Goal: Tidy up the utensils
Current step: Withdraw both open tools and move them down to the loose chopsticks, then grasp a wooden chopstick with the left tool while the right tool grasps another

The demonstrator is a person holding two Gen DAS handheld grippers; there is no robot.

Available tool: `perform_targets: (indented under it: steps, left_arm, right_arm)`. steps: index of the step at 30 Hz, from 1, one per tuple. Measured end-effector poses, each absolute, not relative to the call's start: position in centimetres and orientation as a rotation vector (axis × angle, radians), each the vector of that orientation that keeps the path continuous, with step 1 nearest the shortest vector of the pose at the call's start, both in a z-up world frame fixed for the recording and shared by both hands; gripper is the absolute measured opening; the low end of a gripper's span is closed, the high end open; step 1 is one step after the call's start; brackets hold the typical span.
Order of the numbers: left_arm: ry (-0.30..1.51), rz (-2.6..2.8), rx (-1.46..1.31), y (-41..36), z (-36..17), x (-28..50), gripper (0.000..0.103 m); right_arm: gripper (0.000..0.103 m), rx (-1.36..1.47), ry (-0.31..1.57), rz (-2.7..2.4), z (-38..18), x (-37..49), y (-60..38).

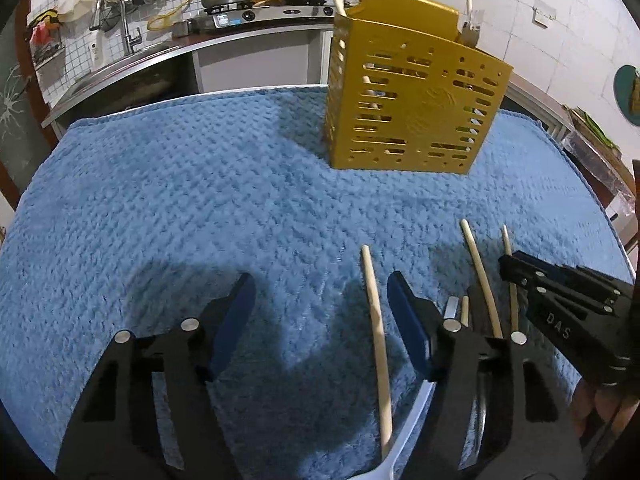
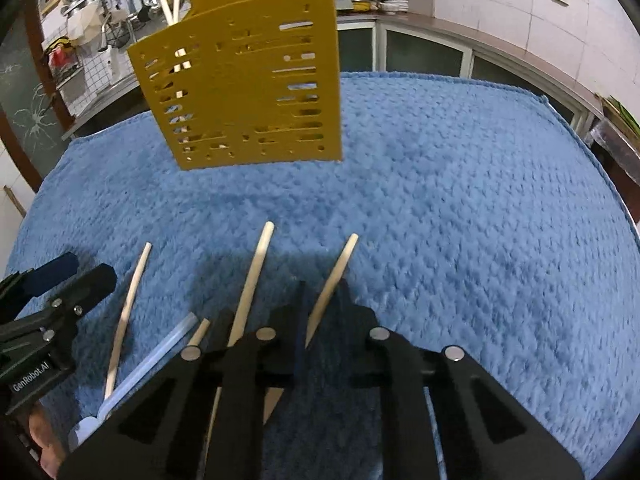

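Clearly, in the left wrist view, the left gripper [image 1: 320,308] stands fairly wide with nothing between its blue pads; only blue towel [image 1: 200,200] shows in the gap. One wooden chopstick [image 1: 376,344] lies just outside its right finger, near side of the yellow holder [image 1: 412,100] and well apart from it. A white plastic spoon [image 1: 404,432] crosses under that stick's near end. Further right of it lie two more chopsticks, beside the right gripper [image 1: 516,268]. The holder stands upright on the towel-covered desk with sticks already poking from its top.

From the right wrist view, the right gripper [image 2: 320,300] is drawn narrow around a tapered chopstick [image 2: 332,280], whose tip points toward the holder [image 2: 240,92]. Whether the pads actually press on it I cannot tell. Another chopstick [image 2: 252,280] lies just to its left, and a third [image 2: 128,308] nearer the left gripper [image 2: 76,276].

These sticks should be very light, stiff and smooth, so likely to roll or pivot in a loose pinch. Gripping near the middle, slightly toward the thick end, would probably keep one from swinging. The soft towel pile lets a finger sink under a stick.
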State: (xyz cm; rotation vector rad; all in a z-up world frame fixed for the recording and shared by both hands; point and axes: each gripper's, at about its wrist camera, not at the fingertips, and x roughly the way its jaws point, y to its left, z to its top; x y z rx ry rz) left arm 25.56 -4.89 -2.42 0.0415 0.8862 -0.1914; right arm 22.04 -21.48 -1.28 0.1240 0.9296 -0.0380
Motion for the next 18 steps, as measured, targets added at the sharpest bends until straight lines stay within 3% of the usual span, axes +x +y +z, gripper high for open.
perform_targets:
  steps: [12,18]
  left_arm:
    - [0.968,-0.242,0.055,-6.6,-3.8,26.5,0.029]
    - [1.004,-0.239,0.111,-8.2,-4.2,27.3,0.02]
  right_arm:
    - [0.014,0.147,0.982,-0.002,-1.0,23.2,-22.2]
    - [0.014,0.152,0.995,-0.014,-1.1,23.5,-22.4]
